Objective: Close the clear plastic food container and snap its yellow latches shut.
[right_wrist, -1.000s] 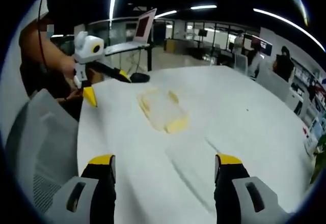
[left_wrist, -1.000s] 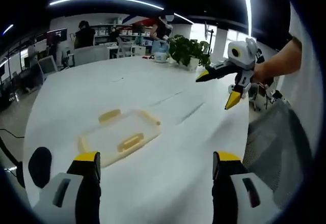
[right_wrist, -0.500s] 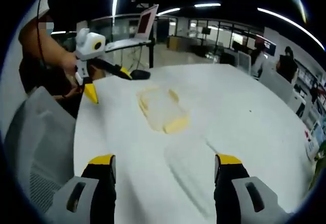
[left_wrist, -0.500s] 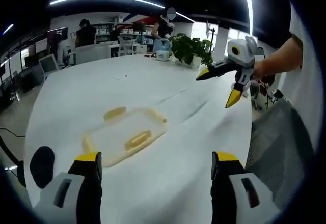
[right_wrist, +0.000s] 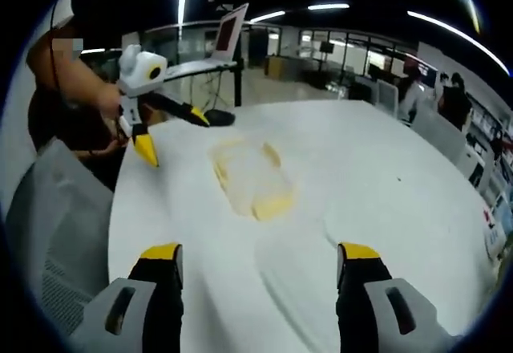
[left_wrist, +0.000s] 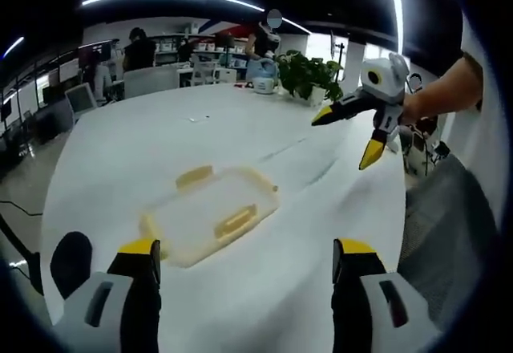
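container (left_wrist: 212,219) of clear plastic with yellow latches lies flat on the white bench (left_wrist: 120,152), ahead of the left gripper (left_wrist: 244,261), fingers wide and empty. right gripper (right_wrist: 260,263) hangs near, fingers wide, holding nothing.

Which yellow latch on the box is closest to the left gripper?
The latch on the container's near long side, facing the left gripper. The other latch sits on the far side.
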Action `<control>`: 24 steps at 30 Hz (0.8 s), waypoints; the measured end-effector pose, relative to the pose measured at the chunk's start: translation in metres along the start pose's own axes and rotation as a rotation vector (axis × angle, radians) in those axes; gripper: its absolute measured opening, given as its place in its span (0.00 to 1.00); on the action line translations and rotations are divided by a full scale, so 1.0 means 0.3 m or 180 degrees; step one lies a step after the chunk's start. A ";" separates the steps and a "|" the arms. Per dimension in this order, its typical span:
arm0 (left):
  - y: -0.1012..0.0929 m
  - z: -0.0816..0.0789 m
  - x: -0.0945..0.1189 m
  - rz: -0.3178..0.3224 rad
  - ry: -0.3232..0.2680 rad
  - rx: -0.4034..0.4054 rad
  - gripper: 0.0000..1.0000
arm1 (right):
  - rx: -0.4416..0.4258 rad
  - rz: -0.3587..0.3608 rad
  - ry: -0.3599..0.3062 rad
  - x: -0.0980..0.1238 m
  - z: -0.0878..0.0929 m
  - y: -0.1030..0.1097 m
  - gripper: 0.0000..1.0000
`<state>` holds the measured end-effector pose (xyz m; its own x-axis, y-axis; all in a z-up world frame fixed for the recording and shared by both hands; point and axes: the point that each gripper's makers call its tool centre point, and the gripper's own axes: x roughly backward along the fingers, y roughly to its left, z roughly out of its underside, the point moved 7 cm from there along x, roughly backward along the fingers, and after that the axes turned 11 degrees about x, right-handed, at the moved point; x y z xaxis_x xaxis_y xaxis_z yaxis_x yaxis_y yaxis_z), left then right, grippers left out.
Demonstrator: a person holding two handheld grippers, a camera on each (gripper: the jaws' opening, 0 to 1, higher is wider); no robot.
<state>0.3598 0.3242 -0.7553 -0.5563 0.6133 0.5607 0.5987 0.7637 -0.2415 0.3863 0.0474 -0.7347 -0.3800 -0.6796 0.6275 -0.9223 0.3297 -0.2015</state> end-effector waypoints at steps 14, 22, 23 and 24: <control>0.052 0.004 -0.007 -0.0017 0.0088 -0.0066 0.89 | 0.0030 -0.0055 0.0049 -0.041 -0.009 -0.024 0.78; 0.073 -0.001 -0.008 -0.0033 0.0110 -0.0121 0.89 | 0.0058 -0.0106 0.0073 -0.065 -0.012 -0.029 0.77; 0.079 -0.003 -0.007 -0.0039 0.0112 -0.0124 0.89 | 0.0060 -0.0112 0.0068 -0.068 -0.015 -0.031 0.77; 0.084 -0.005 -0.006 -0.0046 0.0107 -0.0124 0.89 | 0.0059 -0.0113 0.0064 -0.070 -0.018 -0.033 0.77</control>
<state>0.3768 0.3421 -0.7611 -0.5458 0.5947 0.5902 0.6131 0.7636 -0.2024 0.4038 0.0618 -0.7418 -0.3456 -0.6774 0.6494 -0.9365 0.2931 -0.1927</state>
